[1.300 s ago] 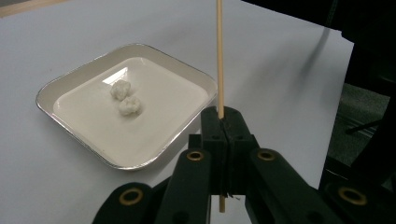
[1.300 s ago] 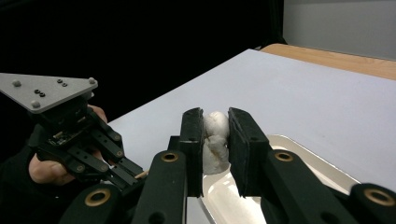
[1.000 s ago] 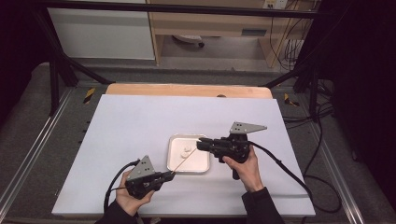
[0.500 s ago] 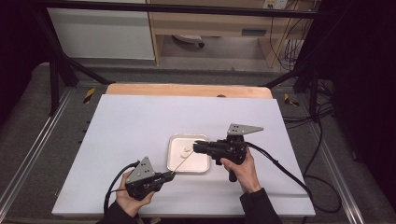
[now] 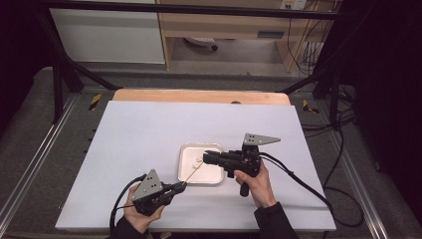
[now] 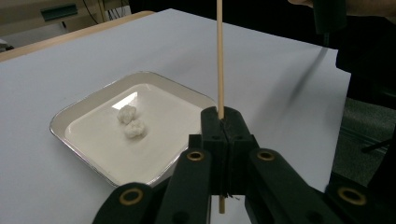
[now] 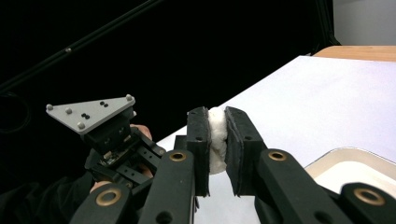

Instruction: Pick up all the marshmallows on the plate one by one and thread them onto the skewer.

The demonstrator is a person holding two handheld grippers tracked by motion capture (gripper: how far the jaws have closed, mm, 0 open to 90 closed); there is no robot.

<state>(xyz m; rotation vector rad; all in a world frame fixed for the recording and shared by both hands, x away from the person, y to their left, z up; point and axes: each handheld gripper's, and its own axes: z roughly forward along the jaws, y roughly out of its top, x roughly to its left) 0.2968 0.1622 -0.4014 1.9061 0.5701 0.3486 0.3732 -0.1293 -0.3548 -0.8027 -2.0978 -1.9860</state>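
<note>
In the lower middle of the high view, the left claw is closed on a thin wooden stick whose long axis points up and right, over the white tray. The right claw grips a soft white marshmallow, just right of the stick's tip. Two more marshmallows lie in the tray on the surface.

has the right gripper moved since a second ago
No. In the high view the right gripper hangs over the right edge of the white square tray, as before. Its fingers have just been closing on a white fluffy lump.
</note>
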